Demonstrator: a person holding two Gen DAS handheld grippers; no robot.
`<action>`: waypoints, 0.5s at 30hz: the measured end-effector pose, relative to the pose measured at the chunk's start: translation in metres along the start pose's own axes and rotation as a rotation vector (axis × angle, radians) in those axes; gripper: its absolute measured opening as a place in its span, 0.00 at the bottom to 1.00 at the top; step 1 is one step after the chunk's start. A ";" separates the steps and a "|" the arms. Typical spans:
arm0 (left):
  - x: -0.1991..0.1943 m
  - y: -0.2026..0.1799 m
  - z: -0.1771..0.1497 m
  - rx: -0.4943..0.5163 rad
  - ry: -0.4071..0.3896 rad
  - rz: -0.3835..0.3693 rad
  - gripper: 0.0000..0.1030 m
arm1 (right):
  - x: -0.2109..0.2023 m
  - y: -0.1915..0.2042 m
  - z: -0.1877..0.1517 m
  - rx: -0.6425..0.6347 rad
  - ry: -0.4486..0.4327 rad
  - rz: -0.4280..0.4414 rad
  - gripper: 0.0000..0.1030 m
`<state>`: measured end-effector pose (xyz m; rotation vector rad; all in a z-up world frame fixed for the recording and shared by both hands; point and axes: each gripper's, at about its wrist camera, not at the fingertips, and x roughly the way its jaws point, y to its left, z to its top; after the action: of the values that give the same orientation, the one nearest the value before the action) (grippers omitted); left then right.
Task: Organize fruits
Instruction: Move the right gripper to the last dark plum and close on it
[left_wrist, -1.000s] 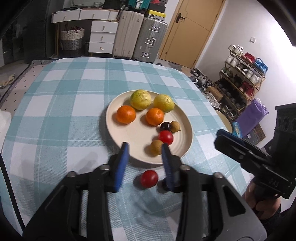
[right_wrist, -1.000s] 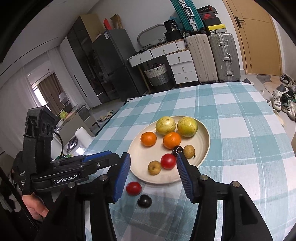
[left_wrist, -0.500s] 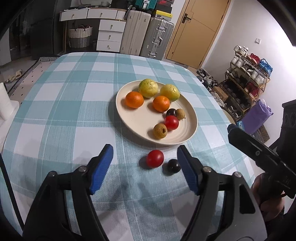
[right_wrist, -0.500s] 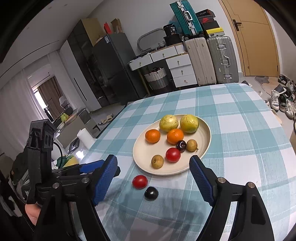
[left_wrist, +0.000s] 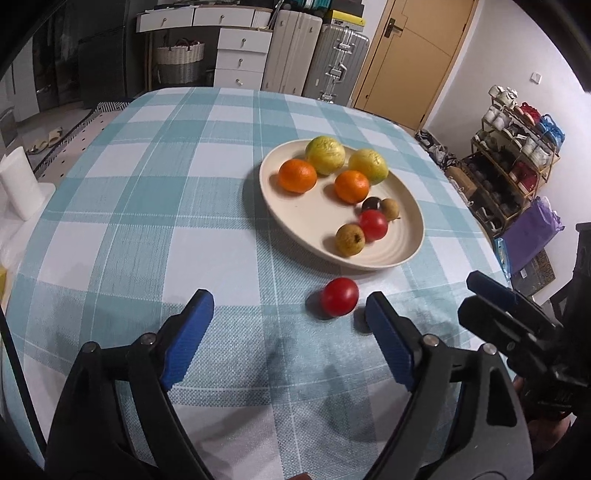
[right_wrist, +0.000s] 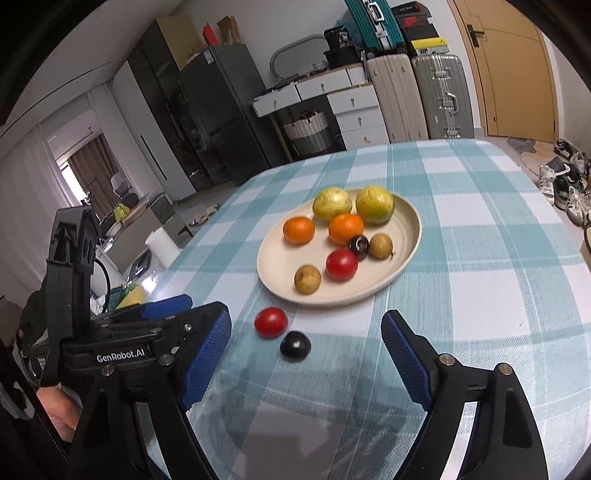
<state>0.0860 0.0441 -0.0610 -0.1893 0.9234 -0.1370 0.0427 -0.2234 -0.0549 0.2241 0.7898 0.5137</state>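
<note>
Hovering over the teal-and-white checked tablecloth (left_wrist: 155, 206), the left gripper (left_wrist: 290, 317) was opening, its blue-padded jaws wide with nothing between them. The right gripper (right_wrist: 306, 339) stood wide open and empty too. A small red round fruit (right_wrist: 270, 322) and a dark purple round fruit (right_wrist: 295, 345) lay touching on the cloth, just in front of the cream round plate (right_wrist: 406, 254), which held the other fruits.

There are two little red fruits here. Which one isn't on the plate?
The red fruit lying on the checked tablecloth, just in front of the plate and beside a small dark fruit. The other red fruit sits on the plate among the rest.
</note>
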 end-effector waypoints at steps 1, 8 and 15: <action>0.002 0.001 -0.001 -0.003 0.006 0.002 0.81 | 0.002 -0.001 -0.002 0.003 0.007 0.003 0.83; 0.015 0.004 -0.012 0.013 0.030 0.026 0.82 | 0.017 -0.003 -0.012 0.011 0.045 0.012 0.83; 0.018 0.010 -0.016 0.015 0.035 0.023 0.82 | 0.033 -0.004 -0.018 0.032 0.100 0.048 0.83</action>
<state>0.0840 0.0485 -0.0868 -0.1627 0.9583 -0.1267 0.0508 -0.2102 -0.0890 0.2485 0.8923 0.5616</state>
